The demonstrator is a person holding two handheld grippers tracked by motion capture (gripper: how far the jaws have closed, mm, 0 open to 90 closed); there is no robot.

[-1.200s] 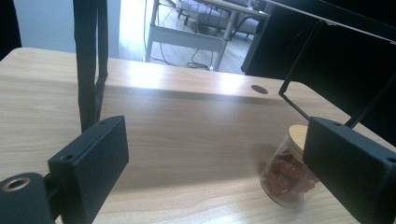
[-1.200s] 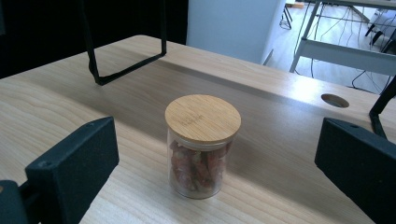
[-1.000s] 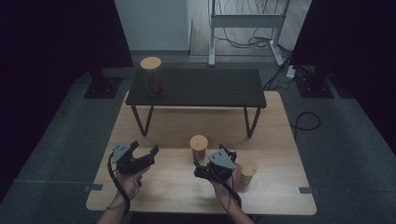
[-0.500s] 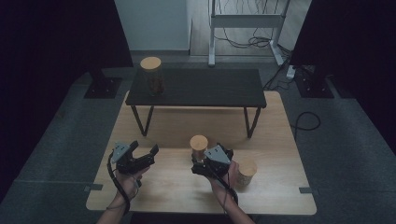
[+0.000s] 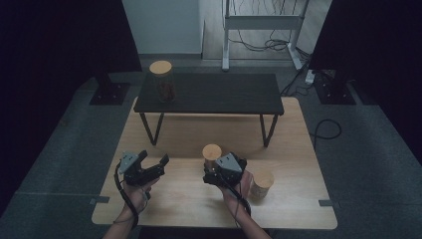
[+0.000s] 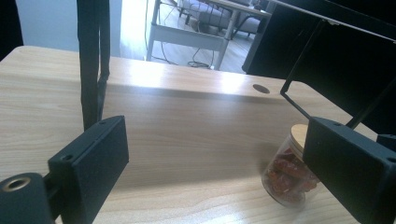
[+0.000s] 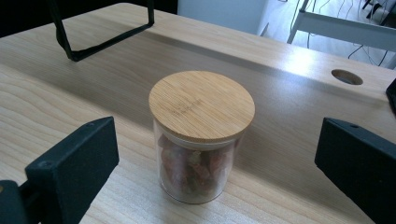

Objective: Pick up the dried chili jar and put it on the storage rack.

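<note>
A glass jar (image 5: 211, 153) with a bamboo lid and reddish-brown contents stands upright on the light wooden table (image 5: 179, 199). My right gripper (image 5: 219, 168) sits just behind it, open. In the right gripper view the jar (image 7: 201, 140) stands ahead of the two spread jaws of the right gripper (image 7: 217, 154), touching neither. My left gripper (image 5: 154, 161) rests open over the table at the left, holding nothing. In the left gripper view that gripper (image 6: 215, 161) stands wide open, and its right jaw partly hides the jar (image 6: 286, 175).
A second lidded jar (image 5: 262, 183) stands just right of the right hand. A third jar (image 5: 163, 79) sits on the left end of a low black bench (image 5: 219, 94) across the table's far half. The bench's metal legs (image 6: 91, 65) stand ahead of the left gripper.
My right gripper has moved a little left and forward, closing in on the middle jar. The left gripper and all jars have stayed put.
</note>
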